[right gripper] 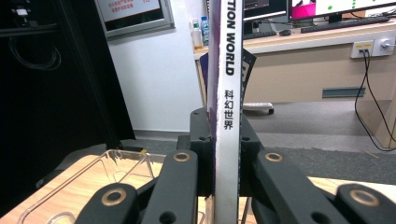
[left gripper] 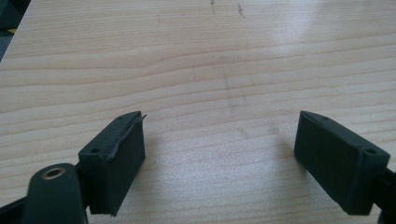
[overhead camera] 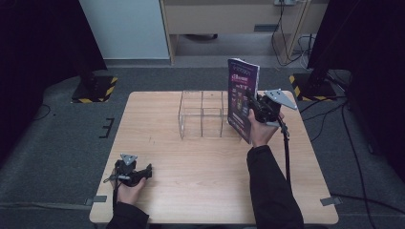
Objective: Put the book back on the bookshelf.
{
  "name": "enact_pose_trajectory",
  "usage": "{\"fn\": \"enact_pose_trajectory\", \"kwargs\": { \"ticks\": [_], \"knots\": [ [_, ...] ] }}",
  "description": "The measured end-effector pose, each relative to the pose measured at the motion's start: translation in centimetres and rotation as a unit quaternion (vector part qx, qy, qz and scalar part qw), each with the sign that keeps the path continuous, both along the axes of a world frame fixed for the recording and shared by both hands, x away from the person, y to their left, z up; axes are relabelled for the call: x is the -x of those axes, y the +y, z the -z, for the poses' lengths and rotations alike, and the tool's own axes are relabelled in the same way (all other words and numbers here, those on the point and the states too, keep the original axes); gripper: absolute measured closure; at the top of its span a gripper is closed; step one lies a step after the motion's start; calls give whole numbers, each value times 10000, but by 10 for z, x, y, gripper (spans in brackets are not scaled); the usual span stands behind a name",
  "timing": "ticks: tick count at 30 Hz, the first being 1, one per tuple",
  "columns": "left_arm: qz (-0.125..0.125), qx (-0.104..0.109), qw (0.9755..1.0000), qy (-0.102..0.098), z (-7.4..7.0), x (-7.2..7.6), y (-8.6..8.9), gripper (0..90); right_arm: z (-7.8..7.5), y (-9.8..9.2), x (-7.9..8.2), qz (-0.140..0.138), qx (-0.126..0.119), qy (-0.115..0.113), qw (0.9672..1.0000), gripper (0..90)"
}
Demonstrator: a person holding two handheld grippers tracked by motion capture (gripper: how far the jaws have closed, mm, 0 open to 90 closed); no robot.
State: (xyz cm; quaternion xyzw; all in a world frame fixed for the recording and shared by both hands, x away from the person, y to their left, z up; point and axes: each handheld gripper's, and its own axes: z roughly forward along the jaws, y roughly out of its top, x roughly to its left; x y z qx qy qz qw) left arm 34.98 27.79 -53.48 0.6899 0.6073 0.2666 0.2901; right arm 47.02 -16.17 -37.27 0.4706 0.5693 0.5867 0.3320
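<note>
Magazine: held upright off the bench, at the right end of the clear box, cover facing left and near; white spine reads "...TION WORLD" with Chinese characters in the right gripper view
Right gripper: jaws pinching the magazine at its spine edge, one jaw on each side
Clear box: see-through organiser with dividers, at the far middle of the bench, just left of the magazine; whether the two touch cannot be told
Bench: pale wood, bare over the whole near half and the left side; wide free room between the two grippers
Left gripper: near the near left corner, low over the bench, jaws spread wide with nothing between them
Surroundings: dark floor, black stand feet with yellow stripes beyond both far corners, cables at the right
Hard to make out: cover print is too small to read; the magazine's lower edge is cut off in the right gripper view
</note>
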Motion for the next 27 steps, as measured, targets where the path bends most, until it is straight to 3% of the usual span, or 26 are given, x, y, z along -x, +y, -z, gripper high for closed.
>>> {"fn": "enact_pose_trajectory", "kwargs": {
  "ticks": [27],
  "knots": [
    [-6,8,10000,-3,0,0,0,154,20,9,4,57,279,144,9995,826]
  ]
}}
